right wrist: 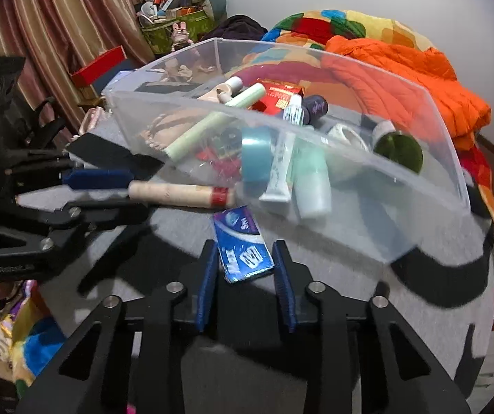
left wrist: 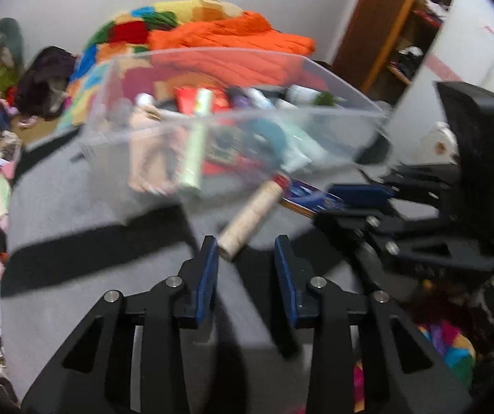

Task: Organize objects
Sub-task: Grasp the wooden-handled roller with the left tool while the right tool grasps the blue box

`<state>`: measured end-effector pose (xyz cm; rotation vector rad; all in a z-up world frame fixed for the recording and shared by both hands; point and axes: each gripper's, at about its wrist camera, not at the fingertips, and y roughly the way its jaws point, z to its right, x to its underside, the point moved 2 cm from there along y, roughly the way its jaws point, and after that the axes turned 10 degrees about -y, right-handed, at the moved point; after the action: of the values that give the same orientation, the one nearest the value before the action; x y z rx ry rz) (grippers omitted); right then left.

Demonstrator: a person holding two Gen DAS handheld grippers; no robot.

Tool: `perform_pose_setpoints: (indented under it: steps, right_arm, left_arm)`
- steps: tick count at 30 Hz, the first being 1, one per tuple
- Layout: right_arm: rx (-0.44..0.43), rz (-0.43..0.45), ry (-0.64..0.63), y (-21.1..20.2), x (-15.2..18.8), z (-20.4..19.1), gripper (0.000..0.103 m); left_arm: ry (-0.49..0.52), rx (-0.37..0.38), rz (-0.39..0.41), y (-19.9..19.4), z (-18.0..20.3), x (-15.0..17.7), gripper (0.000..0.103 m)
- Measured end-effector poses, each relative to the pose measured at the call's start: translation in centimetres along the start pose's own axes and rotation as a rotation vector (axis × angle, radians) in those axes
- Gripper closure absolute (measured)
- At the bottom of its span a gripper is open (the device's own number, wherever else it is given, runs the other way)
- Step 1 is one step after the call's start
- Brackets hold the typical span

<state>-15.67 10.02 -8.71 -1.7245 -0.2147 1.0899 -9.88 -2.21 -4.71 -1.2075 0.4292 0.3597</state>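
- The right wrist view shows a striped curtain [right wrist: 57, 17] and a cluttered green box [right wrist: 174, 27] behind; the left wrist view shows instead a wooden shelf unit [left wrist: 395, 34] at the far right
- The clear plastic bin [right wrist: 447, 158] sits on the grey surface [right wrist: 333, 276], crowded with tubes, bottles and a roll of blue tape [right wrist: 255, 158]; its near wall leaves a strip of bare grey in front; an orange quilt [right wrist: 402, 72] is heaped behind it
- The left tongs [left wrist: 246, 252] reach toward a beige tube with a red band [right wrist: 181, 195] lying just outside the bin's near wall; in the left view its end sits beside the left pad, apart from the right one, so these tongs are part open, not gripping
- The right tongs [right wrist: 246, 258] straddle a blue packet [right wrist: 241, 245] on the grey surface; a sliver shows at each pad, so nothing is clamped
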Motion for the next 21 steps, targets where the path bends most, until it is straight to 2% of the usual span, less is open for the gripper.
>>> perform_pose_setpoints:
  steps: [2,3,5,8,11,13,17,19,21]
  right_arm:
    - [-0.013,0.000,-0.004,-0.5,0.5,-0.3,0.076]
    - [-0.007,0.000,-0.011,-0.7,0.7,-0.5,0.076]
    - [0.022,0.008,-0.011,-1.1,1.0,-0.5,0.076]
    - [0.019,0.000,0.009,-0.9,0.7,0.1,0.075]
    - [0.027,-0.017,0.021,-0.1,0.2,0.4,0.069]
    - [0.034,-0.013,0.015,0.1,-0.1,0.4,0.065]
    - [0.070,0.000,-0.010,0.3,0.1,-0.4,0.064]
    - [0.077,0.017,0.001,0.1,0.4,-0.5,0.065]
    - [0.086,0.026,0.022,-0.1,0.6,-0.3,0.077]
  left_arm:
    - [0.024,-0.002,0.000,-0.5,0.7,0.7,0.070]
    - [0.039,-0.029,0.017,-0.8,1.0,0.8,0.070]
    - [0.042,-0.045,0.046,-1.2,1.0,0.6,0.069]
    - [0.040,-0.087,0.058,-0.6,0.6,-0.7,0.069]
    - [0.058,-0.117,0.036,1.3,0.3,-1.9,0.066]
    - [0.057,-0.106,-0.003,2.7,0.2,-2.5,0.066]
    - [0.114,-0.099,-0.020,3.8,1.3,-2.5,0.067]
    - [0.155,-0.090,-0.024,3.9,2.2,-2.1,0.080]
    - [0.180,-0.103,-0.014,3.9,2.9,-1.6,0.086]
